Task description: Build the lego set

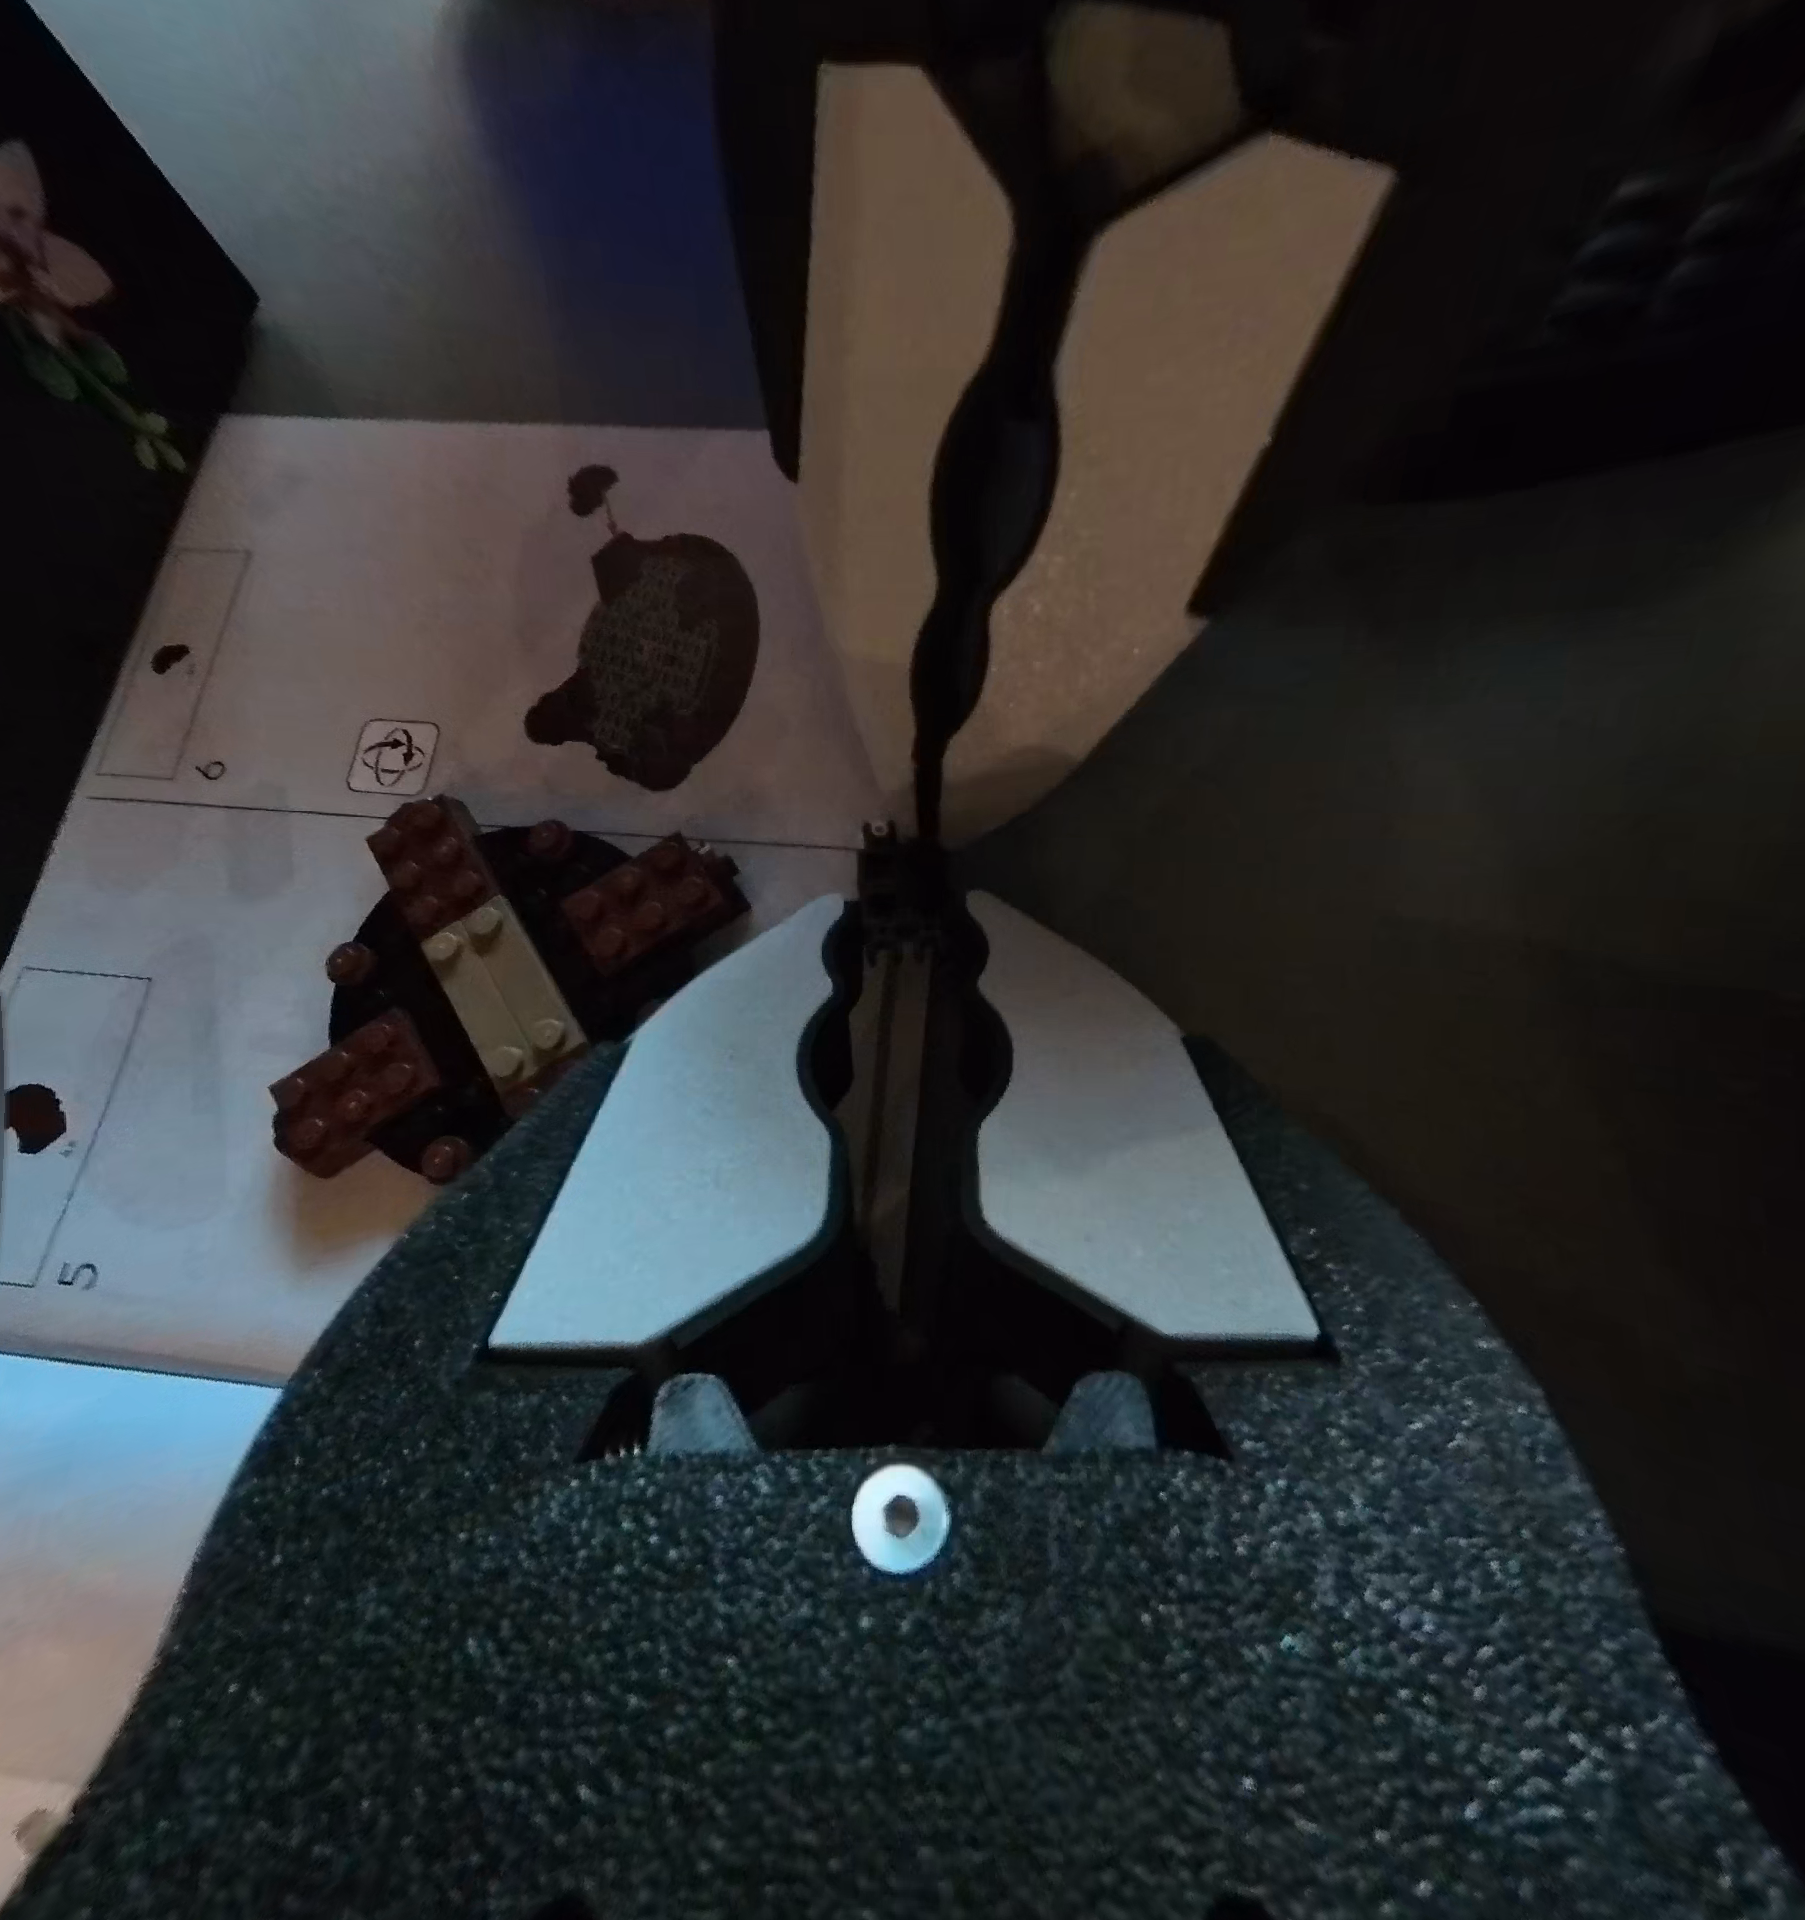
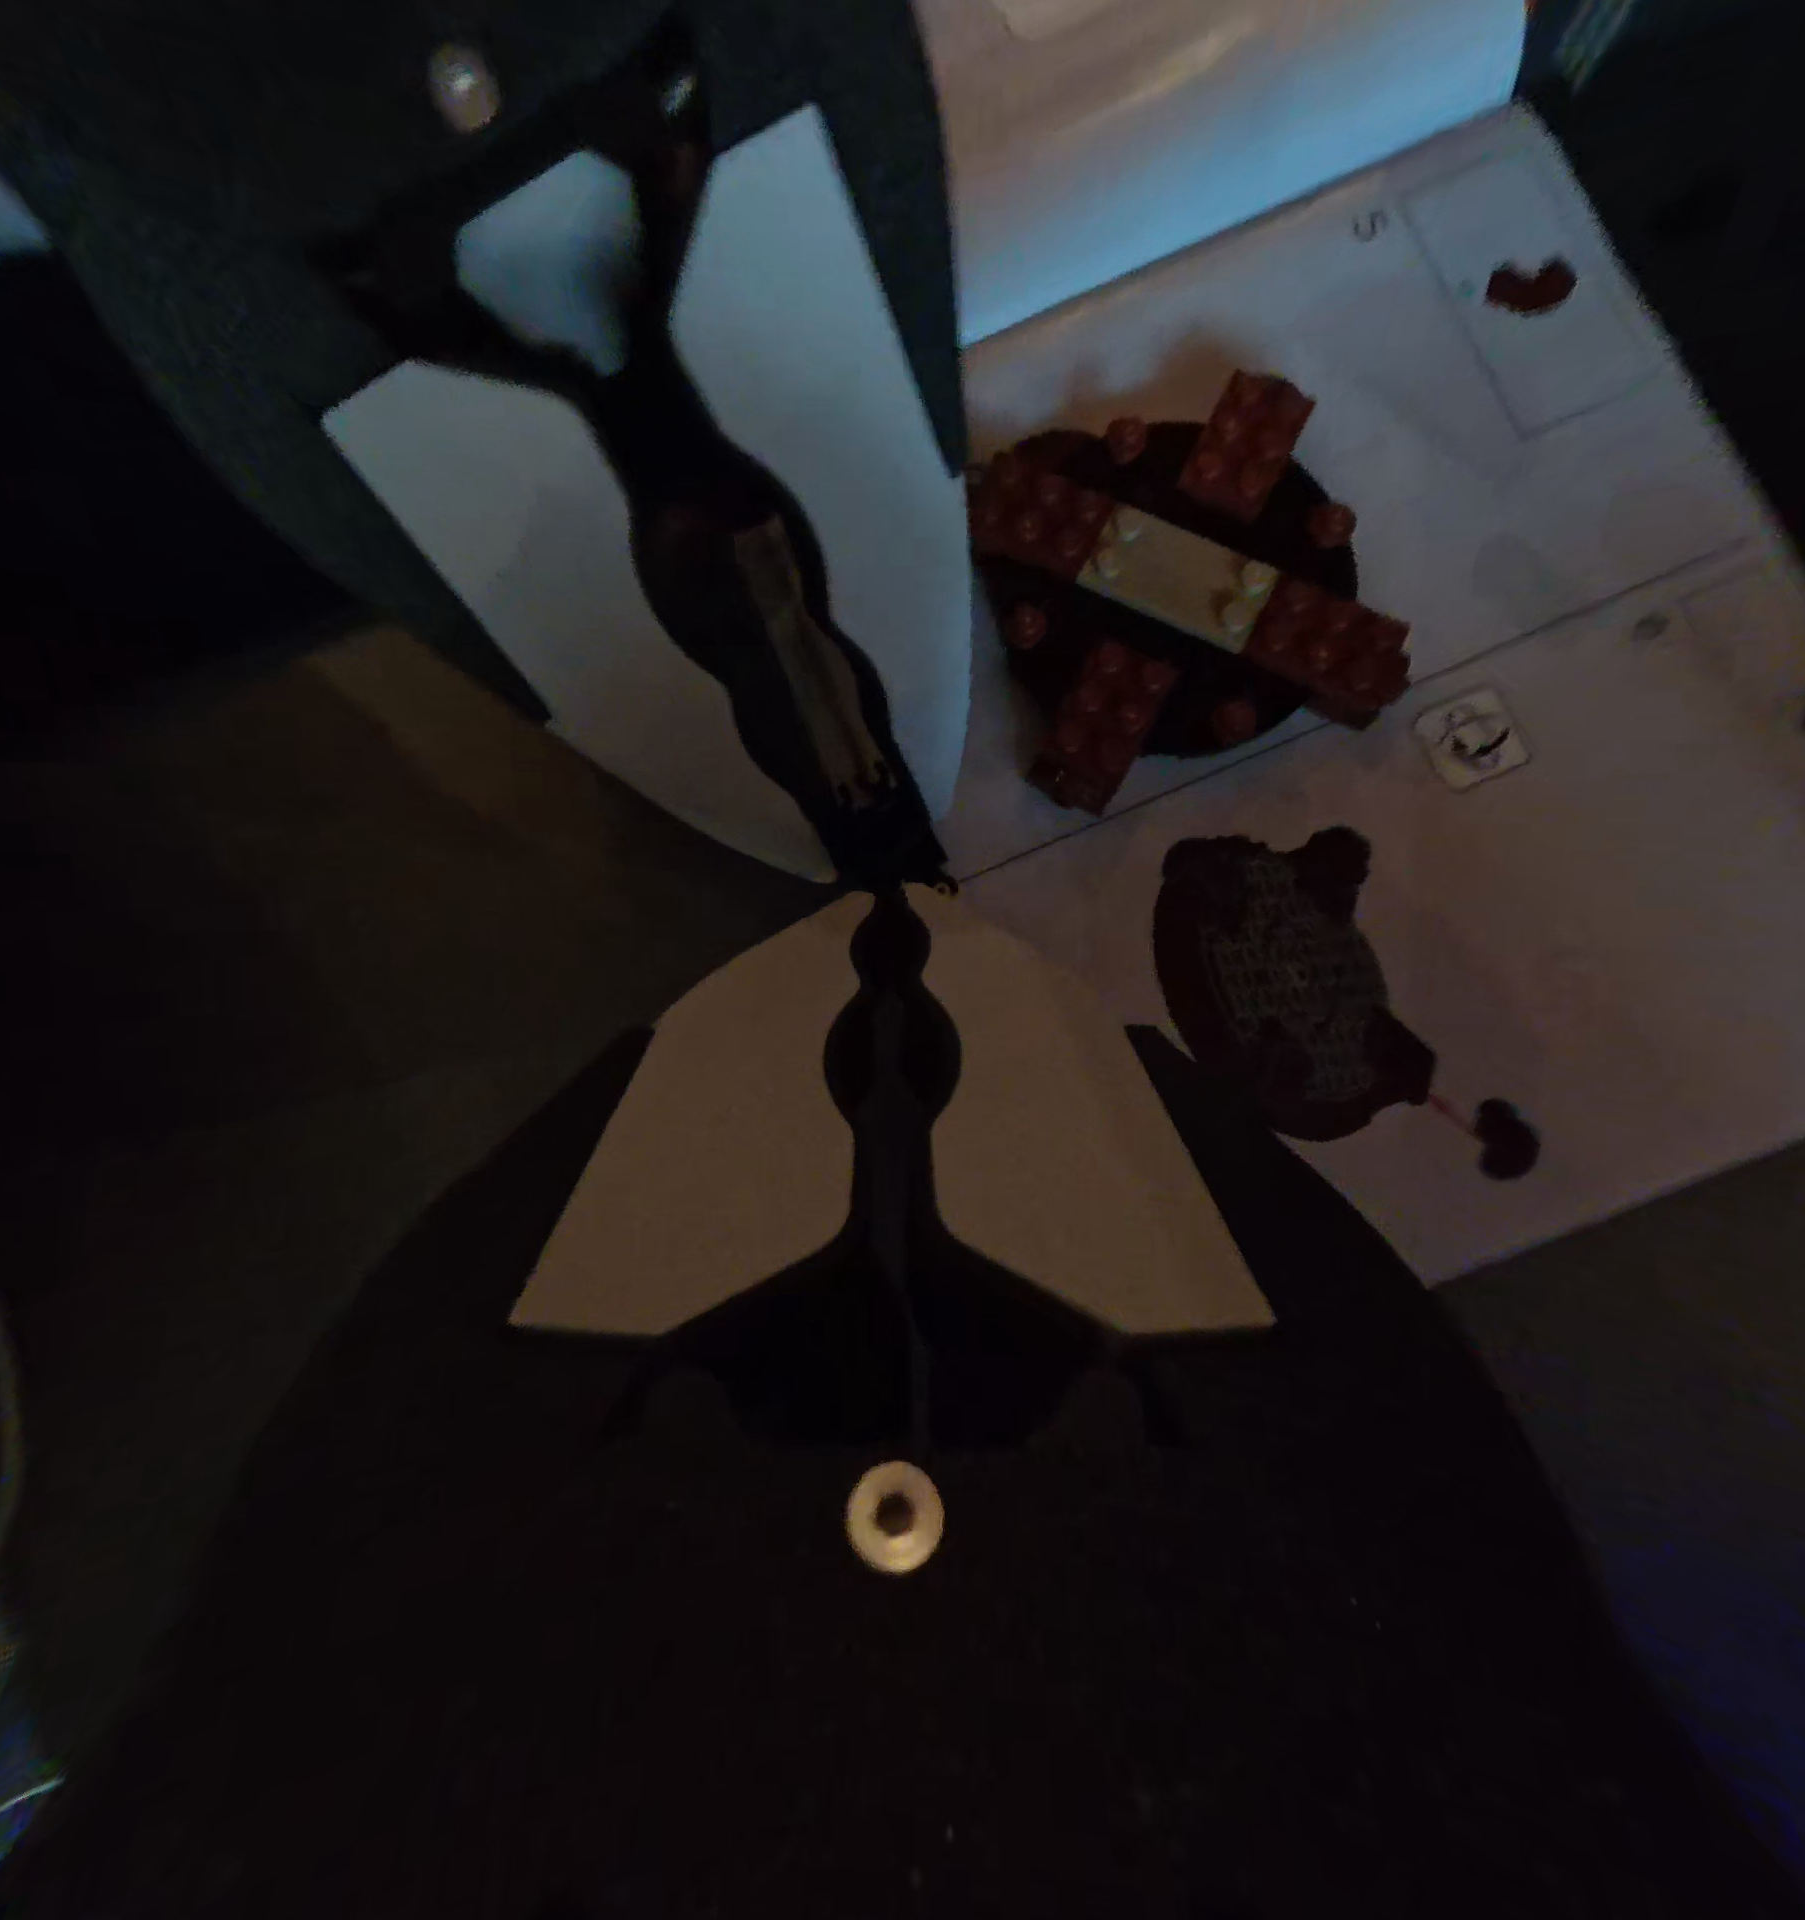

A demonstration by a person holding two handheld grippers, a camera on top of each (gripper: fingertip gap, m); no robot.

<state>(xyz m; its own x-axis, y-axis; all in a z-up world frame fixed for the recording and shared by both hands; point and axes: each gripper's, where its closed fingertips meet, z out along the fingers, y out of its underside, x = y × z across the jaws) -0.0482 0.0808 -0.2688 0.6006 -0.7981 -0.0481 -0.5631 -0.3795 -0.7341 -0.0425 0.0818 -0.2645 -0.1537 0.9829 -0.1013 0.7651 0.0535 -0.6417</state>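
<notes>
two handheld grippers meet tip to tip above a dim desk. nearest in the left wrist view, the left gripper [image 1: 900, 914] has its pale fingers [image 1: 732, 1049] clamped on a long, thin dark piece [image 1: 890, 1049] that runs lengthwise between them; its notched end pokes out just past the fingertips. the same piece shows in the right wrist view as a greyish strip [image 2: 825, 675] pinched in that gripper.

facing it from the far side, the right gripper [image 2: 890, 920] has its fingers [image 2: 1023, 1049] pressed fully together with nothing visible between them, its tips right against the end of the held piece.

just beside the left gripper's fingers, a small brick model [image 1: 462, 987] sits on an open instruction booklet [image 1: 254, 831]: a black round base carrying dark reddish-brown studded bricks and one tan plate [image 1: 503, 987] across the middle.

farther on, the booklet page shows printed diagrams of a dark rounded build [image 1: 649, 655]. beyond the page stands a dark box [image 1: 67, 312] bearing a flower picture.
</notes>
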